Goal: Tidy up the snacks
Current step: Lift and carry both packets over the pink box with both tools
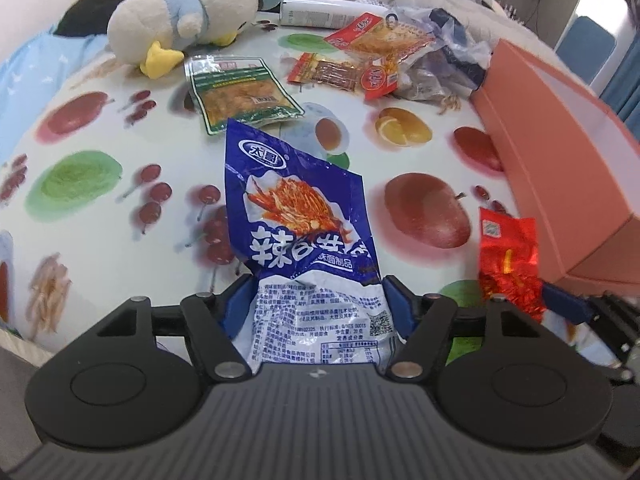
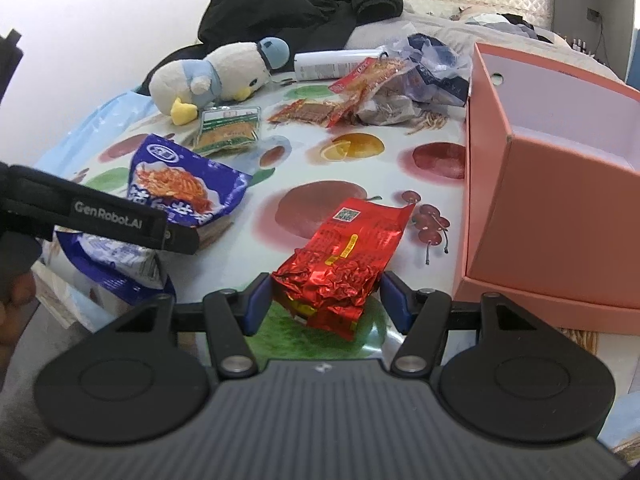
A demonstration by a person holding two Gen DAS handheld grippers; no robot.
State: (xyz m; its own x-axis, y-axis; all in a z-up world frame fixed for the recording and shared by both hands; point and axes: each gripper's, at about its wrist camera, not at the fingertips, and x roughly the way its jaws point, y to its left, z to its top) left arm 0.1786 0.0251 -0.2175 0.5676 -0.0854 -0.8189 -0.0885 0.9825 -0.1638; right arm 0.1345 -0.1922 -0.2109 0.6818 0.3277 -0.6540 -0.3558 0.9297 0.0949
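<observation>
- Left wrist view: the left gripper has the blue packet between its fingers, the crumpled lower end lying in the gap. Whether the pads press it or merely flank it I cannot tell.
- Right wrist view: the right gripper is wide open around the red packet, which lies flat on the tablecloth; a gap shows at the right pad, so nothing is held.
- The pink box stands open just beside the red packet, to the right, and is probably where the snacks go.
- Risks, as I judge them: the red foil is creased and slick, so a close on its rumpled end could squeeze it out or catch only a fold.
- The blue packet is limp; held by one end it may droop, slip, or snag the box wall.
- Both grippers work near each other, so a move toward the box could make them collide.
- More packets and a plush duck lie farther back, untouched.
</observation>
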